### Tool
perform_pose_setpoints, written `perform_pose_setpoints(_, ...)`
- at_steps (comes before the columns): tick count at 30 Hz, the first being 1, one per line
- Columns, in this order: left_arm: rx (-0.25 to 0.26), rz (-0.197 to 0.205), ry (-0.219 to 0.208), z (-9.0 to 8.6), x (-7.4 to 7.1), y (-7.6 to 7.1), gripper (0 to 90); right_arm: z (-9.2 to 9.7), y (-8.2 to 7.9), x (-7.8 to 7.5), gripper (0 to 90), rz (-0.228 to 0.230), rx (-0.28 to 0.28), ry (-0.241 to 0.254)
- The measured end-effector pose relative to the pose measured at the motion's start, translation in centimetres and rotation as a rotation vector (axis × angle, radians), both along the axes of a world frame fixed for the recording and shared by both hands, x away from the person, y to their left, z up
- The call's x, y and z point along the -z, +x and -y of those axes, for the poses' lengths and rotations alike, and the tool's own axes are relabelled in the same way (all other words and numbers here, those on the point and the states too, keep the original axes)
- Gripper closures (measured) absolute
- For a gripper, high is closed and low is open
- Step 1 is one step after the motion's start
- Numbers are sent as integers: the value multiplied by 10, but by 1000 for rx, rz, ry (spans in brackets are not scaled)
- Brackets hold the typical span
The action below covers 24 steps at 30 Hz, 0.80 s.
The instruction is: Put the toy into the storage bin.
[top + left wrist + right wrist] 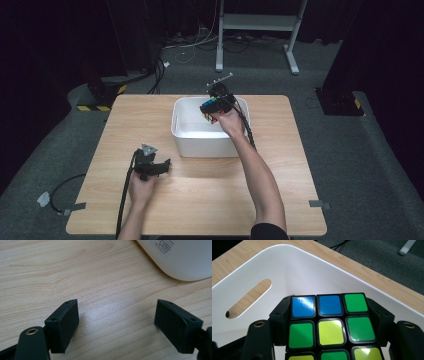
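Observation:
A scrambled puzzle cube (210, 109) with blue, green and yellow stickers (329, 325) hangs over the white bin (187, 145), above its right part. My right gripper (214, 106) is shut on the cube, one black jaw against each side of it (329, 315). The bin's inner wall with a slotted handle hole (249, 296) lies just beyond the cube. My left gripper (161, 166) rests low over the wooden table (210, 200), to the left of the bin's front corner. Its jaws stand wide apart (116, 320) with only bare wood between them.
The bin's rounded white corner with a small printed label (185, 257) sits just ahead and right of my left gripper. A cable (125, 195) trails from the left gripper toward the table's near edge. Beyond the table are grey carpet, a metal stand (260, 22) and floor cables.

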<state>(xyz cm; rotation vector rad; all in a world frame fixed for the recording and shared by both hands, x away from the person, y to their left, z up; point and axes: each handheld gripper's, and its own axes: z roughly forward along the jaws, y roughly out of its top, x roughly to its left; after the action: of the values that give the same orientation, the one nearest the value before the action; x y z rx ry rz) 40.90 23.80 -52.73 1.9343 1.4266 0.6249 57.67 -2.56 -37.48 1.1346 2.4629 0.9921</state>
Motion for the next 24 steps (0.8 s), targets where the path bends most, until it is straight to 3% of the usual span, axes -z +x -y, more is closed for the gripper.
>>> perform_pose_setpoints(24,-3,1,0,0,0,1,201,10,-17,-4,334,13,-20,12)
